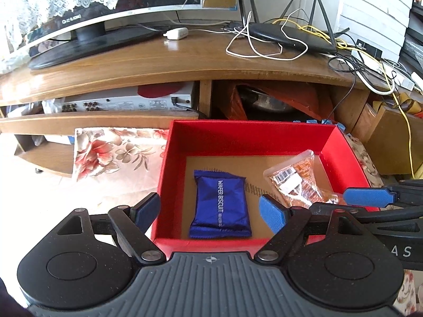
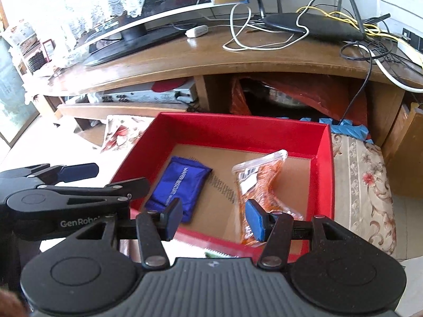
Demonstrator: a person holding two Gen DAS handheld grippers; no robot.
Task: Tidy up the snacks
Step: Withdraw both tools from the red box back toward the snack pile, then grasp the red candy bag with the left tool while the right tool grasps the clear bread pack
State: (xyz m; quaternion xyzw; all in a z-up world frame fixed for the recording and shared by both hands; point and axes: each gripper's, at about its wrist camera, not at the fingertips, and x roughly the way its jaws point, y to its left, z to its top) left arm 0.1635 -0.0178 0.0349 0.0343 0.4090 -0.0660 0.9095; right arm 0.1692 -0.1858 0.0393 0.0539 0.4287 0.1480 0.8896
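Note:
A red box (image 1: 246,136) with a cardboard floor holds a blue wafer biscuit pack (image 1: 220,204) on the left and a clear pack of orange snacks (image 1: 296,182) on the right. My left gripper (image 1: 211,212) is open and empty, its jaws straddling the box's near-left corner above the blue pack. In the right wrist view the red box (image 2: 238,129), the blue pack (image 2: 179,185) and the orange pack (image 2: 260,182) show again. My right gripper (image 2: 215,220) is open and empty over the box's near edge, its right fingertip next to the orange pack.
A wooden TV stand (image 1: 185,63) stands behind the box, with a TV (image 1: 87,26), a router (image 1: 290,35) and tangled cables on top. A floral cloth (image 1: 113,153) lies left of the box and a floral cushion (image 2: 362,185) right of it.

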